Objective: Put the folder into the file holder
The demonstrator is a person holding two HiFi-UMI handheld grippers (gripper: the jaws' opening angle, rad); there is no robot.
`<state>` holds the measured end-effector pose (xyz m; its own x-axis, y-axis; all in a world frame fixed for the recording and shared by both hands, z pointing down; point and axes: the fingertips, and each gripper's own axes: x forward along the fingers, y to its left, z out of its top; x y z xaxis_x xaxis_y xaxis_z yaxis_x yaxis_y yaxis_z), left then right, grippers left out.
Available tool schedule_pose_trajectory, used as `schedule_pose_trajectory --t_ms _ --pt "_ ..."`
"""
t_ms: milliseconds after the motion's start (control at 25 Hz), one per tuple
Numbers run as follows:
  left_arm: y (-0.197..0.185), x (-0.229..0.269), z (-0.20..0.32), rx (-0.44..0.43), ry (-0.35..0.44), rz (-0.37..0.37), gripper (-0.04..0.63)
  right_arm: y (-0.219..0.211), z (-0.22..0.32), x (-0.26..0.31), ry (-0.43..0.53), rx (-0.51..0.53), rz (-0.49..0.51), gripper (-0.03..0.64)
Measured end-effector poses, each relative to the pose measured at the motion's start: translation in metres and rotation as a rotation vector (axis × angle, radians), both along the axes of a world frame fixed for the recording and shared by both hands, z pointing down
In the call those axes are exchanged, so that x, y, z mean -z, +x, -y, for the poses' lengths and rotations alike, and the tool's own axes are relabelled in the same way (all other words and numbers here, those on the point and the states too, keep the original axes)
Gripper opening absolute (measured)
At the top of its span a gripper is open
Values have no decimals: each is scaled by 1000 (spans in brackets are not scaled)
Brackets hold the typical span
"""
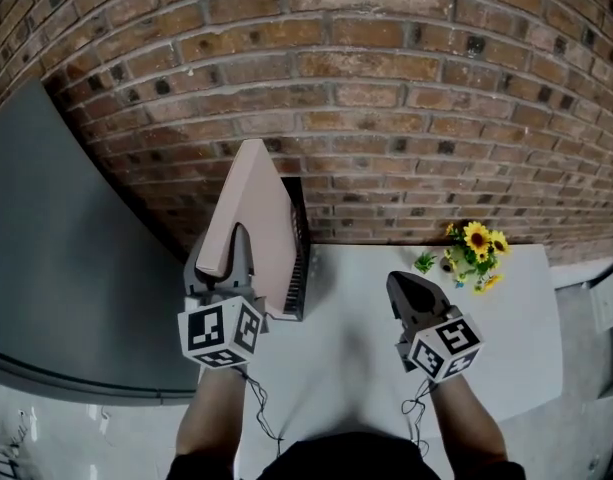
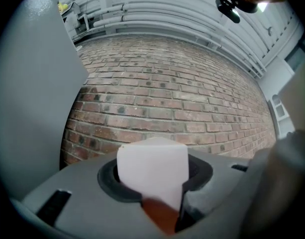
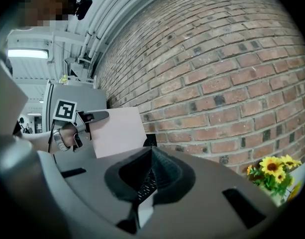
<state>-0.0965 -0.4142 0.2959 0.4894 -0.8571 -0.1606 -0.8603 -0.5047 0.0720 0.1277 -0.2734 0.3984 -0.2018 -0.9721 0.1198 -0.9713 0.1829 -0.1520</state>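
My left claw [image 1: 229, 258] is clamped on the one folder [image 1: 258, 218] in the scene, a pale pink, flat, smooth sheet-like folder with a matte face and a tapering top edge. In my left gripper view a corner of it fills the gap between the two dark rubbery pads. The folder stands nearly upright, leaning towards the brick wall [image 1: 386, 98]. Its lower right edge runs right along the single black wire-mesh file holder [image 1: 297, 283], which stands at the back left of the white table [image 1: 516, 318] against the wall. I cannot tell whether the folder's bottom edge sits inside a slot. My right claw [image 1: 414, 296] is pressed together with nothing in it and hangs over the bare middle of the table, well apart from the folder. There are two claws, each with one marker cube of black-and-white squares on it. One small bunch of yellow sunflowers [image 1: 476, 248] with green leaves stands at the back right of the table by the wall. A smooth grey panel [image 1: 56, 248] stands to the left. The wall is rough reddish brick with pale mortar lines.
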Motion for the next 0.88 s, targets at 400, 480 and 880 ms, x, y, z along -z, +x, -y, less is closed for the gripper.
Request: schedule_pose_trajectory --t_ms 400,480,880 --pt "9 -12 13 16 -2 -10 170 -4 1 -9 -14 -5 5 3" --pt "12 -19 15 19 -5 1 170 -4 3 -10 -17 -4 5 3" --pt "26 -68 19 19 -40 41 172 -1 3 -14 -34 -11 4 2"
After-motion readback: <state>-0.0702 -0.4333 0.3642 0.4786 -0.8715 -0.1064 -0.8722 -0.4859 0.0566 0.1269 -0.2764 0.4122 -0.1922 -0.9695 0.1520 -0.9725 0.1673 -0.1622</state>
